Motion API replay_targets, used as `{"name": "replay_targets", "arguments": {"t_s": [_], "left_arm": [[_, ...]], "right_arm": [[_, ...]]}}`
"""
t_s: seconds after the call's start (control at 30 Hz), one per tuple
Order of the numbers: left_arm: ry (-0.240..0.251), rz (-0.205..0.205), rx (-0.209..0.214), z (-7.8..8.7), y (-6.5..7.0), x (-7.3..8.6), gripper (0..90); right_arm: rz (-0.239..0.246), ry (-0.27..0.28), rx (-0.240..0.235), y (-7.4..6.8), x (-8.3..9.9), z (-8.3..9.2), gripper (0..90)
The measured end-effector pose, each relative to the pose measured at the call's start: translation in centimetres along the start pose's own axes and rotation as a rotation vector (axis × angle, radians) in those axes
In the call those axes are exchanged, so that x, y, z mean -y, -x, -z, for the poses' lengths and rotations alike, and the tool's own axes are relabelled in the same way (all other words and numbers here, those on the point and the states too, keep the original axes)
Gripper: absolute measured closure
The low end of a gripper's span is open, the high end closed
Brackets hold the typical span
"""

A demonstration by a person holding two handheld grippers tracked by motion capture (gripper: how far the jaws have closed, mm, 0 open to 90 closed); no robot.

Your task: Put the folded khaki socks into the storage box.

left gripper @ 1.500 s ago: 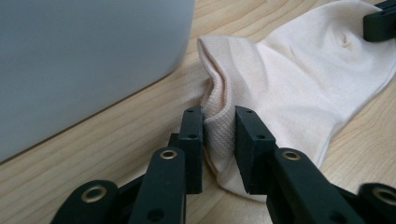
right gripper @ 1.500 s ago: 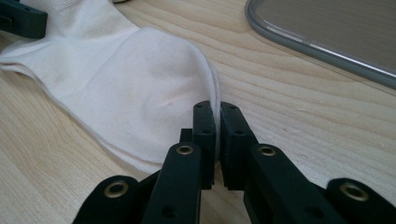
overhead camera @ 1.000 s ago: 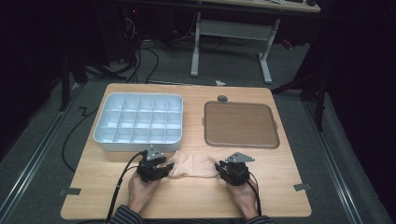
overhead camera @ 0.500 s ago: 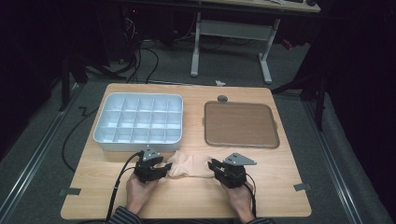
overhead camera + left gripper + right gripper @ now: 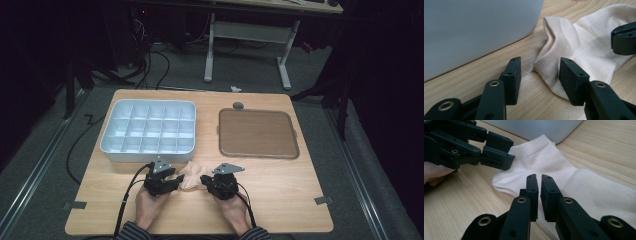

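Up top, the sock (image 5: 190,176) lies on the table (image 5: 280,190) just in front of the bin (image 5: 148,131), between the left gripper (image 5: 172,182) and right gripper (image 5: 204,181); a brown tray (image 5: 257,133) sits to the bin's right. Along the left gripper (image 5: 539,73), the jaws stand apart astride the sock's cuff (image 5: 554,47), beside the bin's wall (image 5: 474,30). Along the right gripper (image 5: 539,195), the jaws are nearly closed over the sock (image 5: 564,185); whether they pinch fabric I cannot tell.
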State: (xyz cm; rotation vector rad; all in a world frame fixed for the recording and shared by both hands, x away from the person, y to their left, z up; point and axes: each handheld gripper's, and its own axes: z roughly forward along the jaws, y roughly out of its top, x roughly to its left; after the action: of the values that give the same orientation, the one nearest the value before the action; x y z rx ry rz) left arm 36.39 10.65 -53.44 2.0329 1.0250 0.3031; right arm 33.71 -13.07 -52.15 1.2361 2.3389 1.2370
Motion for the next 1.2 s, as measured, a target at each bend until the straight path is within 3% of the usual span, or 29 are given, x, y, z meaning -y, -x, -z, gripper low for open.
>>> {"name": "replay_targets", "arguments": {"t_s": [0.3, 0.47, 0.7, 0.97, 1.2], "left_arm": [[-0.005, -0.007, 0.028, -0.1, 0.3, -0.1, 53.6], [-0.014, -0.005, 0.036, -0.3, 0.5, -0.3, 55.0], [-0.029, -0.038, 0.032, -0.5, 0.8, -0.5, 70.3], [-0.045, -0.014, 0.072, -0.4, 0.6, -0.7, 79.9], [-0.006, 0.014, 0.126, 0.6, 0.2, -1.2, 81.0]], "right_arm": [[0.041, -0.065, 0.018, -0.4, 0.4, -1.1, 87.0], [0.047, -0.057, 0.013, -0.4, 0.6, -1.1, 88.0], [0.065, -0.056, 0.019, -0.5, 0.6, -1.1, 88.0], [0.076, -0.051, 0.017, -0.5, 0.7, -1.1, 87.9], [0.081, -0.053, 0.024, -0.6, 0.7, -1.1, 87.8]]}}
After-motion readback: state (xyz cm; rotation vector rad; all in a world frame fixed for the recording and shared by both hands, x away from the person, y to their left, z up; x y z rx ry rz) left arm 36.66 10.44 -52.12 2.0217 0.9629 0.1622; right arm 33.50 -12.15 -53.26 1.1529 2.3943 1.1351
